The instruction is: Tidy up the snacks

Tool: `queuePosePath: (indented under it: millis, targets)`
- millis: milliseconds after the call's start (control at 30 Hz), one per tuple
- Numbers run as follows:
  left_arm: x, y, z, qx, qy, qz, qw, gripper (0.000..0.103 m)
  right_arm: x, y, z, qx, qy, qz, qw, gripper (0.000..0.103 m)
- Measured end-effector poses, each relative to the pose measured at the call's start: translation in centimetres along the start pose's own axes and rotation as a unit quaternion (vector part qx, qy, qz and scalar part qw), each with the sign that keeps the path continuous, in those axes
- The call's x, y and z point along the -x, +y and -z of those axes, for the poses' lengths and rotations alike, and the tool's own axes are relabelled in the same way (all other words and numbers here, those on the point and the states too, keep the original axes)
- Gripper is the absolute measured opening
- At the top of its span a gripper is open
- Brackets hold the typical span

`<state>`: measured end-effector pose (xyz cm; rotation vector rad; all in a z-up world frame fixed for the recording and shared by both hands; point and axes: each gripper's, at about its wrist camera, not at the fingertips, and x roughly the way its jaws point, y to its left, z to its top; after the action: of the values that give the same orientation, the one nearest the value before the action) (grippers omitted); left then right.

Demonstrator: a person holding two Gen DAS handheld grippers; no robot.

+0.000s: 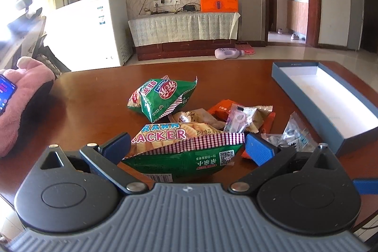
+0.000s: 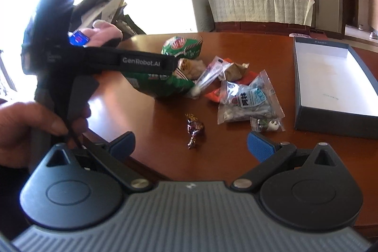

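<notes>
My left gripper (image 1: 187, 145) is open, its blue pads on either side of a green prawn cracker bag (image 1: 184, 152) on the brown table (image 1: 94, 98). A second green bag (image 1: 163, 96) lies behind it, with small wrapped snacks (image 1: 238, 117) and a clear packet (image 1: 290, 134) to the right. In the right wrist view my right gripper (image 2: 190, 144) is open and empty, just above a small foil-wrapped candy (image 2: 193, 130). The left gripper's body (image 2: 139, 61) reaches over the cracker bag (image 2: 165, 86). A clear packet (image 2: 248, 100) lies near the empty blue box (image 2: 330, 77).
The open blue box (image 1: 330, 96) with a white inside stands at the table's right. A pink plush and a phone (image 1: 14, 96) lie at the left edge. A TV, a white freezer and an orange bag stand beyond the table.
</notes>
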<state>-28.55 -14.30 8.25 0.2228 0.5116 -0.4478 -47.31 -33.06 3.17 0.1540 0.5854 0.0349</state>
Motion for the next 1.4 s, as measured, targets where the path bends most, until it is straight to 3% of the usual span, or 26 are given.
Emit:
queuePosePath:
  millis: [233, 267, 300, 333, 600, 700, 967, 1233, 1333, 1400]
  targets:
    - [-0.1, 0.7, 0.4, -0.005, -0.010, 0.020, 0.9997, 0.103, -1.4, -0.1, 0.0, 0.011, 0.008, 0.016, 1.000, 0.095]
    - [-0.1, 0.8, 0.4, -0.006, -0.008, 0.019, 0.9998, 0.103, -1.9, 0.0, -0.1, 0.017, 0.014, 0.013, 1.000, 0.090]
    - [-0.2, 1.1, 0.5, -0.003, -0.007, 0.020, 0.9998, 0.103, -2.5, 0.2, -0.1, 0.022, 0.021, 0.011, 0.999, 0.076]
    - [-0.1, 1.5, 0.5, 0.003, -0.006, 0.023, 0.9997, 0.103, -3.1, 0.3, -0.2, 0.025, 0.030, 0.008, 0.999, 0.070]
    - [-0.7, 3.8, 1.2, 0.031, 0.006, 0.030, 0.9990, 0.103, -5.6, 1.2, -0.8, 0.042, 0.041, 0.006, 0.998, 0.070]
    - [-1.3, 3.8, 1.2, 0.038, 0.018, 0.041, 0.9983, 0.103, -6.6, 1.2, -0.9, 0.049, 0.053, 0.010, 0.997, 0.063]
    - [-2.5, 2.5, 1.8, 0.005, 0.051, 0.042, 0.9978, 0.103, -6.6, 1.4, -0.8, 0.066, 0.049, 0.012, 0.997, 0.062]
    - [-3.4, 1.9, 2.0, -0.003, 0.057, 0.039, 0.9976, 0.103, -6.6, 1.6, -0.9, 0.065, 0.045, 0.014, 0.997, 0.061]
    - [-3.7, 2.1, 1.9, 0.002, 0.059, 0.044, 0.9973, 0.086, -6.6, 1.8, -1.0, 0.066, 0.048, 0.015, 0.997, 0.061]
    - [-4.0, 2.3, 2.0, 0.012, 0.070, 0.052, 0.9961, 0.081, -6.7, 1.9, -1.0, 0.074, 0.050, 0.017, 0.996, 0.061]
